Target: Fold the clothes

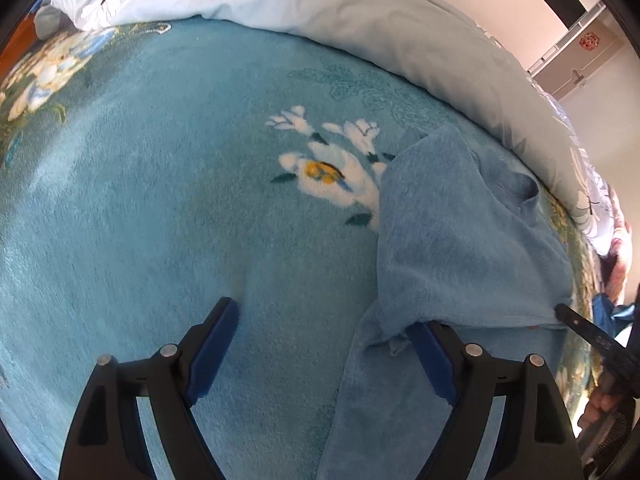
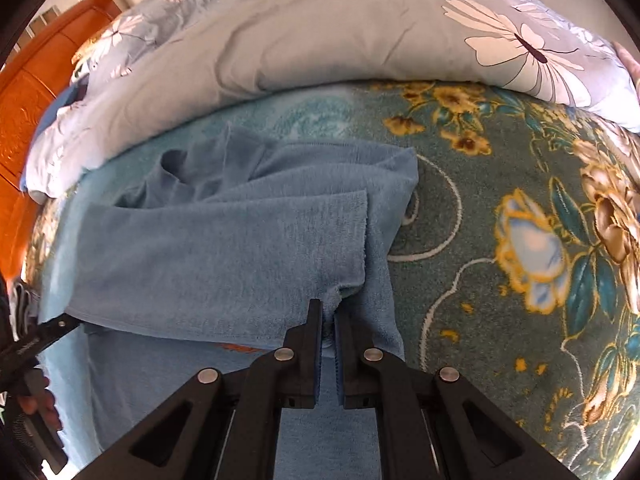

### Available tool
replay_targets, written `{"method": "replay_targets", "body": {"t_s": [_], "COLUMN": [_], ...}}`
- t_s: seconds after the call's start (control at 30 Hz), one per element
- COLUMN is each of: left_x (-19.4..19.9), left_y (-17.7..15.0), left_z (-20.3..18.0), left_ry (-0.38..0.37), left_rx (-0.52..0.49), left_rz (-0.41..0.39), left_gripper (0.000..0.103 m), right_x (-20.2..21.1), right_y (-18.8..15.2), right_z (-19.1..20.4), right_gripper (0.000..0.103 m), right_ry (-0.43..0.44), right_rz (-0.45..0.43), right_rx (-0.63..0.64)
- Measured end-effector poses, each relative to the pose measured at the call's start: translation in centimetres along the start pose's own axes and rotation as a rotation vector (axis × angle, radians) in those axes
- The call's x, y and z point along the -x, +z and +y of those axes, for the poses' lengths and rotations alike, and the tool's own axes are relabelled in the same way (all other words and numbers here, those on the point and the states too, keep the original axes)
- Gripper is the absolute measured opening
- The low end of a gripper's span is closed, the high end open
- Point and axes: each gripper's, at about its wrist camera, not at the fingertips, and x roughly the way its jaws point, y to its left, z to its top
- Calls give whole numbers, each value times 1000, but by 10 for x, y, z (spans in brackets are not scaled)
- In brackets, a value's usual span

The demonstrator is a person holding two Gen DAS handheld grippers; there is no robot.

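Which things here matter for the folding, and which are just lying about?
Job:
blue garment
right tongs, shut on its edge
left tongs, open beside it

Lying about:
floral blanket
duvet
orange headboard

We are in a home bedroom: we see a bed with a flowered blanket (image 1: 160, 200), a folded quilt (image 2: 320, 40) and an orange wooden headboard (image 2: 28, 112).

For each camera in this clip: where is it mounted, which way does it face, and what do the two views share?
Left wrist: sits on the left gripper, looking along its open fingers over the blanket; the right gripper enters at right.
Right wrist: sits on the right gripper, fingers shut on the shirt; the left gripper and a hand show at left.
Shared: shirt, blanket, duvet.
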Motion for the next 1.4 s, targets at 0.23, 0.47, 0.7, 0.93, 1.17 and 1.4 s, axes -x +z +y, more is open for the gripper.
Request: {"method": "replay_targets", "body": {"t_s": [0.23, 0.47, 0.7, 0.93, 1.17, 1.4], "left_x": [28, 27, -5, -33, -40, -43], "left_y": [3, 67, 118, 124, 128, 143], "left_z": [12, 10, -6, -10, -7, 39], "left_ry": [-55, -177, -249, -305, -320, -250], "left_rx": [-19, -16, -37, -38, -52, 91], "left_rz": [-11, -65, 16, 137, 145, 73], "left_gripper": [85, 85, 72, 26, 4, 4], "right_x": [19, 52, 14, -7, -19, -27], "right_y": [-2, 6, 23, 21, 22, 24], "right_z": [0, 10, 69, 79, 78, 79], "right_gripper": [22, 36, 36, 36, 36, 36], "right_ry": [-55, -80, 78, 81, 67, 63], "right_rz": [-10, -61, -6, 37, 62, 79], "right_rx": [40, 71, 173, 170, 148, 152]}}
